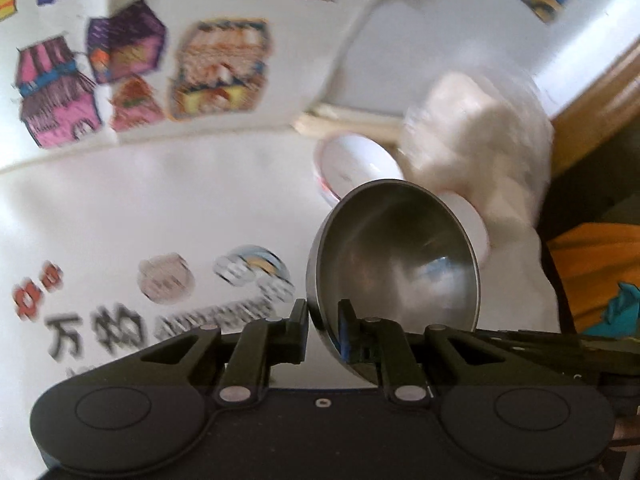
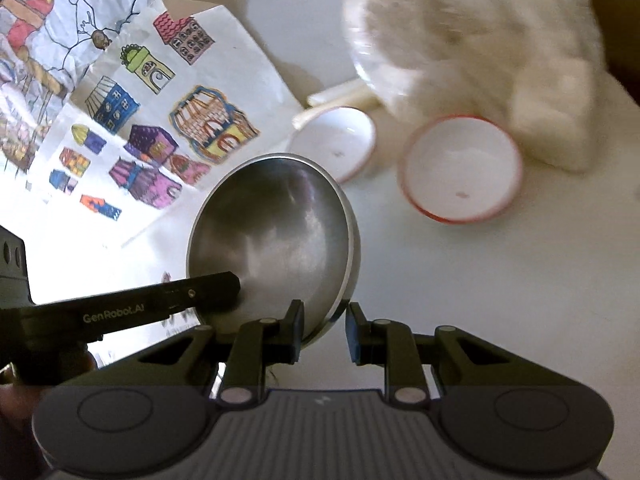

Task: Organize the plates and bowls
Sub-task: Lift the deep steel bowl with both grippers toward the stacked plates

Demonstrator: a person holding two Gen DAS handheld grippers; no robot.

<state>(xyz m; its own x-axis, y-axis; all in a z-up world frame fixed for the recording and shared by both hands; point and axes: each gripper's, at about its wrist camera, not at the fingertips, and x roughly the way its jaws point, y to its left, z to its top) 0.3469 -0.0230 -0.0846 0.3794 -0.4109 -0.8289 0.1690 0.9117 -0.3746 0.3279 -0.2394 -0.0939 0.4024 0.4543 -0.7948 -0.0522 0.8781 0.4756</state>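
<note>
A steel bowl [image 1: 396, 264] is tilted on its side above the white table, and my left gripper [image 1: 323, 320] is shut on its rim. The same steel bowl [image 2: 276, 232] fills the middle of the right wrist view, with the left gripper's finger [image 2: 208, 290] against its inside. My right gripper [image 2: 323, 328] straddles the bowl's lower rim with its jaws a little apart, and contact is unclear. Two white bowls with red rims [image 2: 460, 168] [image 2: 336, 142] sit on the table beyond. One of them [image 1: 356, 164] shows behind the steel bowl in the left wrist view.
A fluffy white cloth or toy [image 2: 500, 52] with a clear glass bowl [image 2: 372, 60] lies behind the white bowls. Coloured drawings on paper [image 2: 160, 120] cover the table's left. Chopsticks [image 2: 340, 96] lie by the far bowl. A wooden edge [image 1: 592, 100] runs at right.
</note>
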